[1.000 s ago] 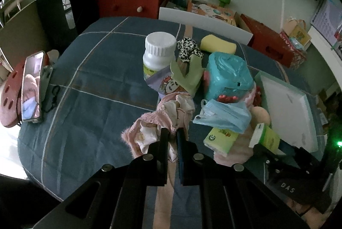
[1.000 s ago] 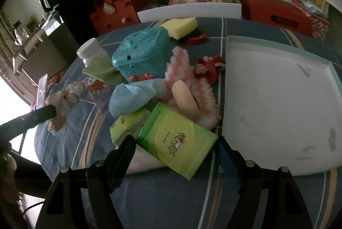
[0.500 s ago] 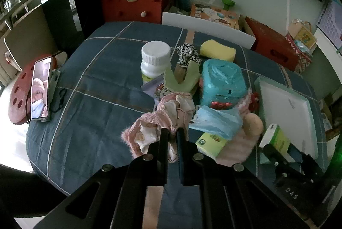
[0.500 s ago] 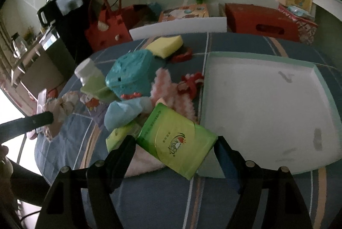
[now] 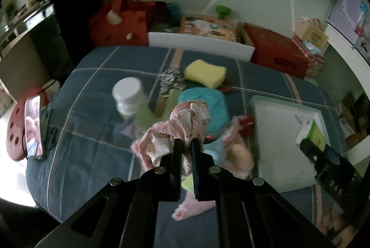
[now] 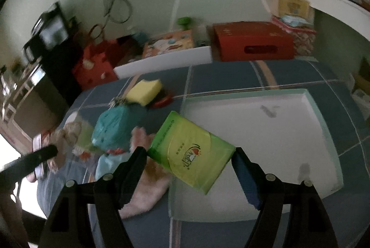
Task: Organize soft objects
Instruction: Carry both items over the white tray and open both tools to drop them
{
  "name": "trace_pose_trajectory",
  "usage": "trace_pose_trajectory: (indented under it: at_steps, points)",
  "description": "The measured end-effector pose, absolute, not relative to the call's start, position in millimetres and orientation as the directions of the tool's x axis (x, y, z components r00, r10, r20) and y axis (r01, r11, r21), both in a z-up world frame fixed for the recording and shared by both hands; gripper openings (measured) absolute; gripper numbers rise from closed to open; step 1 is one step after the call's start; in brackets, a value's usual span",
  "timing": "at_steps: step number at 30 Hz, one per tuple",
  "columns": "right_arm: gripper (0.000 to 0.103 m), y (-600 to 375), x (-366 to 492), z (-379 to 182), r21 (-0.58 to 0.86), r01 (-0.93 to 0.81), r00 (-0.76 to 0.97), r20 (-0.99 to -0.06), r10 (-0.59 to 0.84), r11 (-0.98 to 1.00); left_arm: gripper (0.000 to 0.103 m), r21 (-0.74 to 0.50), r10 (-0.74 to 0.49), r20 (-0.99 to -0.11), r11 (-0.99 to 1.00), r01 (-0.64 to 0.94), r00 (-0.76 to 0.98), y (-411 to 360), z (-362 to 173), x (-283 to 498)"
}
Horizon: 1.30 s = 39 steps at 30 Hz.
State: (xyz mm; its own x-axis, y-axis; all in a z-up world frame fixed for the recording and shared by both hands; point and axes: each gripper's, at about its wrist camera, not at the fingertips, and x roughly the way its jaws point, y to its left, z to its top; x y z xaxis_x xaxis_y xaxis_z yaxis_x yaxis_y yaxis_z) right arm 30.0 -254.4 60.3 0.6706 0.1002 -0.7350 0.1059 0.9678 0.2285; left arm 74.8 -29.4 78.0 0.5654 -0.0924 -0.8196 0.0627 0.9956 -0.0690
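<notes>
Both hand-held grippers carry soft goods above the cluttered blue plaid surface [image 5: 92, 90].

The bunched pink frilled cloth garment [image 5: 185, 125] is limp and light; it droops and will snag on neighbours, so a pinch on a gathered fold suits it, as the left hand-held gripper [image 5: 186, 146] has done, jaws clamped nearly together on the fabric, which hangs from 9 to 1 o'clock of the tips. The green plastic-wrapped tissue pack [image 6: 190, 152] is light, squashy and slick, likely to slip or rotate; it sits tilted, pressed by its two short ends between the wide-set jaws of the right hand-held gripper [image 6: 189, 155], with the white mint-rimmed tray [image 6: 323, 109] at 2 o'clock.
</notes>
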Motion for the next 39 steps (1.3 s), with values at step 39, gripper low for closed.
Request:
trace_pose_trajectory:
  at_steps: [39]
  points:
    - [0.078,-414.9,10.7,6.5,0.133,0.532,0.511,-0.838,-0.192,0.836,0.009,-0.071,-0.256,-0.872,0.91,0.409,0.418,-239.1,4.5,116.7]
